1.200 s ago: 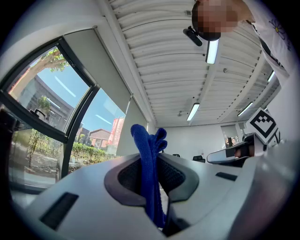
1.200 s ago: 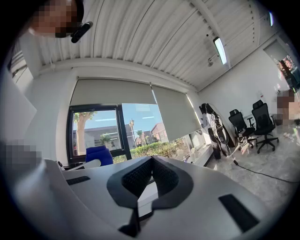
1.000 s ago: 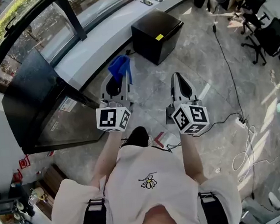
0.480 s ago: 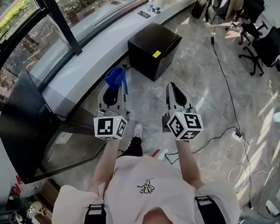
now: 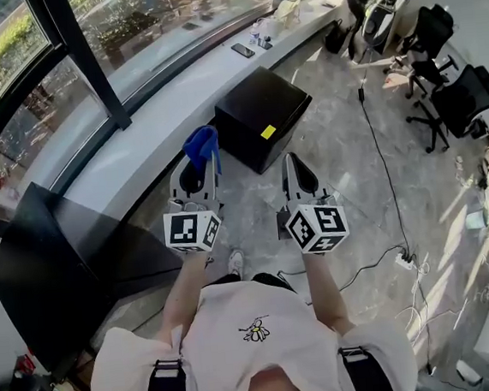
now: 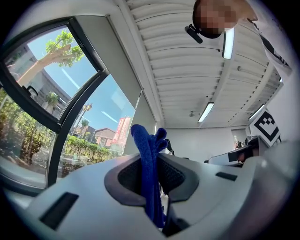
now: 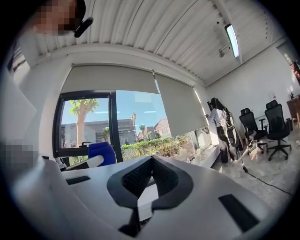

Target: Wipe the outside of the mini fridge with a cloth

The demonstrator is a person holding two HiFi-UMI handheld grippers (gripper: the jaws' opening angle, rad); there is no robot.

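Blue cloth [image 5: 202, 143] clamped in left hand-held gripper [image 5: 200, 162]; right hand-held gripper [image 5: 297, 170] closed, empty. Black mini fridge [image 5: 258, 116] nearer than a second ago: approach closing, wiping not begun.

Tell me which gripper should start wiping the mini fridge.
Left. The left gripper is shut on the blue cloth; the right gripper is shut and empty. Both hang short of the black mini fridge.

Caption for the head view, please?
Left gripper holds a blue cloth, right gripper shut and empty, black mini fridge ahead.
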